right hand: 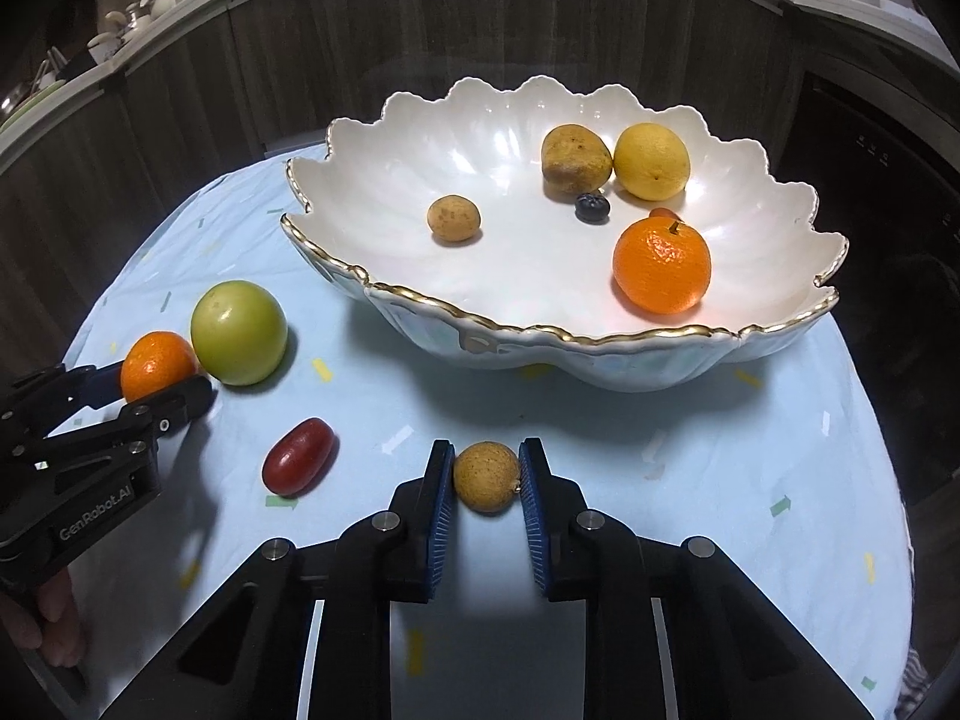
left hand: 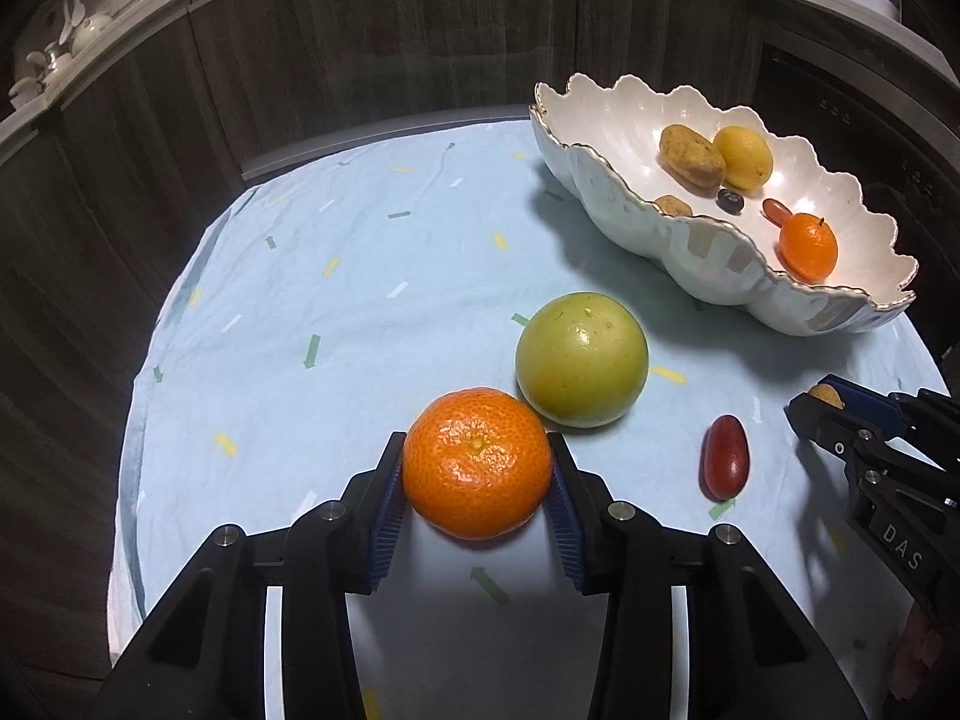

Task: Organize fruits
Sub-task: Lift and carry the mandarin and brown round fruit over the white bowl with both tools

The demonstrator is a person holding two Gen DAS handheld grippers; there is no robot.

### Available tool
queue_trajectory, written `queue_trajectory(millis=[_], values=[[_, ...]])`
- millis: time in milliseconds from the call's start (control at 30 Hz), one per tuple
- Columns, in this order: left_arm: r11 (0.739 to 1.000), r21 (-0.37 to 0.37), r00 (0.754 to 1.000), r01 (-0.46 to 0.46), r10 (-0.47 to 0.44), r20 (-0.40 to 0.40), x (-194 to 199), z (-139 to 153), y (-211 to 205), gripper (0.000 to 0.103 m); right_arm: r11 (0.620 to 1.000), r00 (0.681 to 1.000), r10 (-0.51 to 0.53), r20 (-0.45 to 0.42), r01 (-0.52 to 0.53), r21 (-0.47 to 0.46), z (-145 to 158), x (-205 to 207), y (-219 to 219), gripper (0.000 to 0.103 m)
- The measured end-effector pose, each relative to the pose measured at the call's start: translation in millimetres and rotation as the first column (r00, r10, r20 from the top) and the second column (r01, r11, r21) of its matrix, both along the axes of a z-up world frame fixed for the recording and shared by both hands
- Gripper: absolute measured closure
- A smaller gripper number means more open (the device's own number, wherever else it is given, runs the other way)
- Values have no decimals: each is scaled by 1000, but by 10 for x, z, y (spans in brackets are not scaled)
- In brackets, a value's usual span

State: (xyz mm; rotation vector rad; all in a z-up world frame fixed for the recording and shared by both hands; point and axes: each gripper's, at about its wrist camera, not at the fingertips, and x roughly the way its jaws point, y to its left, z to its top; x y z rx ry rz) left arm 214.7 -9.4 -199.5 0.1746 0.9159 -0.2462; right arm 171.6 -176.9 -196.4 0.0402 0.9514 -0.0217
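Observation:
An orange mandarin (left hand: 477, 468) rests on the pale blue cloth, and my left gripper (left hand: 477, 441) is shut on it, both blue pads pressed to its sides. A large green round fruit (left hand: 582, 360) touches the mandarin from behind. My right gripper (right hand: 486, 449) is shut on a small brown round fruit (right hand: 486, 477) on the cloth just in front of the white scalloped bowl (right hand: 540, 333). A dark red oblong fruit (right hand: 298, 463) lies loose between the two grippers.
The bowl holds a second mandarin (right hand: 662, 267), a lemon (right hand: 653, 161), a brown lumpy fruit (right hand: 576, 159), a small brown fruit (right hand: 454, 218) and a dark berry (right hand: 592, 207). Dark wooden cabinets stand behind the round table. A hand (right hand: 54, 630) shows at the lower left.

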Motion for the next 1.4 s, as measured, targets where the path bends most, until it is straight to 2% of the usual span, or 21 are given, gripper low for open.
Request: queue_trajectory(millis=[533,900,1400], values=[[1000,-16,997,-11,12,72,-246,449,-42,61,1000,997,-4,73,3,11,433,-240,-60,80],[999,-34,993,18,-14,119,-310,778,-288,61,999,992,-42,117,40,19,728,-332,-267,80],[996,-41,985,73,-66,157,-263,1020,-653,61,995,982,-103,159,101,24,960,-278,-640,80]])
